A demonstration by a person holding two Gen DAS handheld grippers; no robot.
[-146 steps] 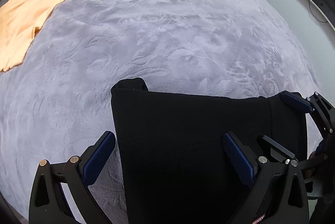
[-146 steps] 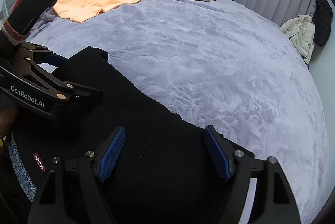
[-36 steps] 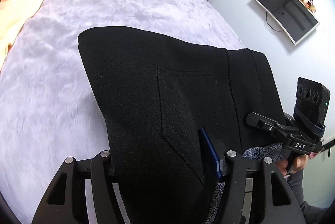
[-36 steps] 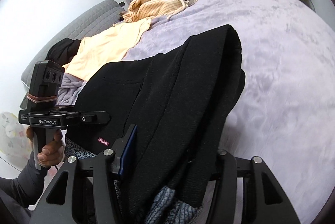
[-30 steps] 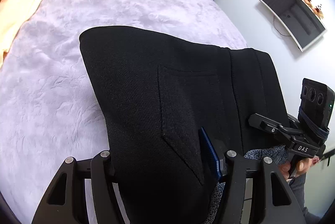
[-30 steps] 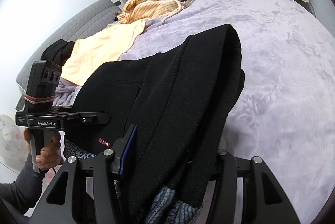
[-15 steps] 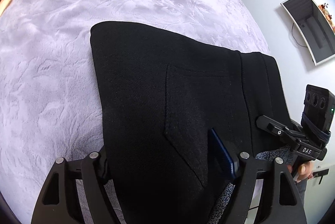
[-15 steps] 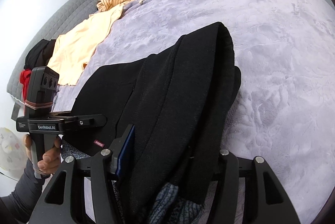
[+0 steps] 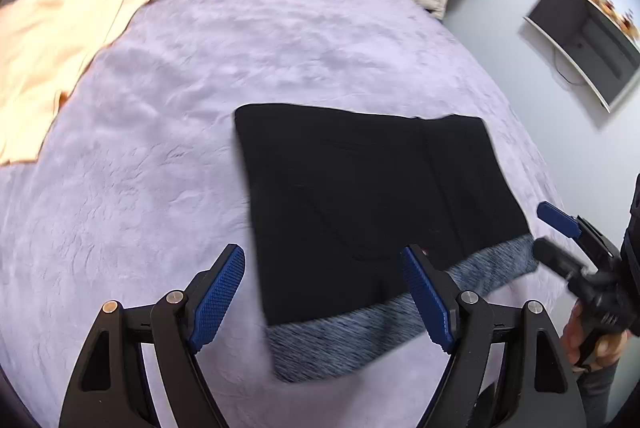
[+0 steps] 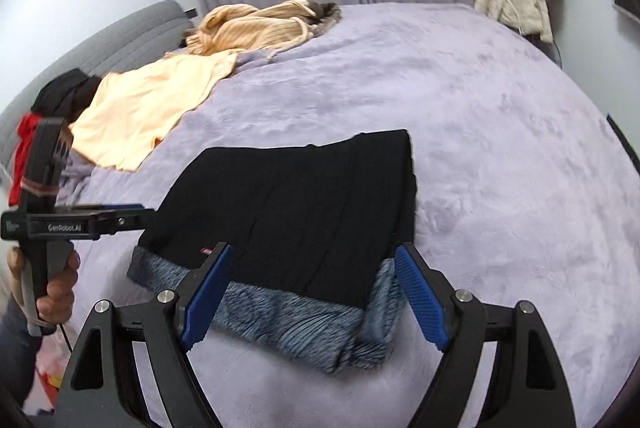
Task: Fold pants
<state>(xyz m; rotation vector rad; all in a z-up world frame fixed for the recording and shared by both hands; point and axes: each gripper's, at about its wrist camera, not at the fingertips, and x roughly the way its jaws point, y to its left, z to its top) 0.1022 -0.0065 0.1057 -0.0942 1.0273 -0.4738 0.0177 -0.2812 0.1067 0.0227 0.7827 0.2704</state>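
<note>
Your pants (image 9: 360, 188) lie folded near the bed's (image 9: 200, 148) near edge; left gripper (image 9: 324, 292) wide and empty, right gripper (image 10: 312, 292) opening, empty; only tidying seems left.

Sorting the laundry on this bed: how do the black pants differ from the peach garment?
The black pants are folded into a compact block with grey lining showing at the near edge; the peach garment lies spread out in one loose layer. The pants sit right before both grippers; the peach garment lies farther back, toward the headboard. Both rest on the lilac blanket.

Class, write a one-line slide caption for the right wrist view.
Folded black pants lie on a purple bed.
</note>
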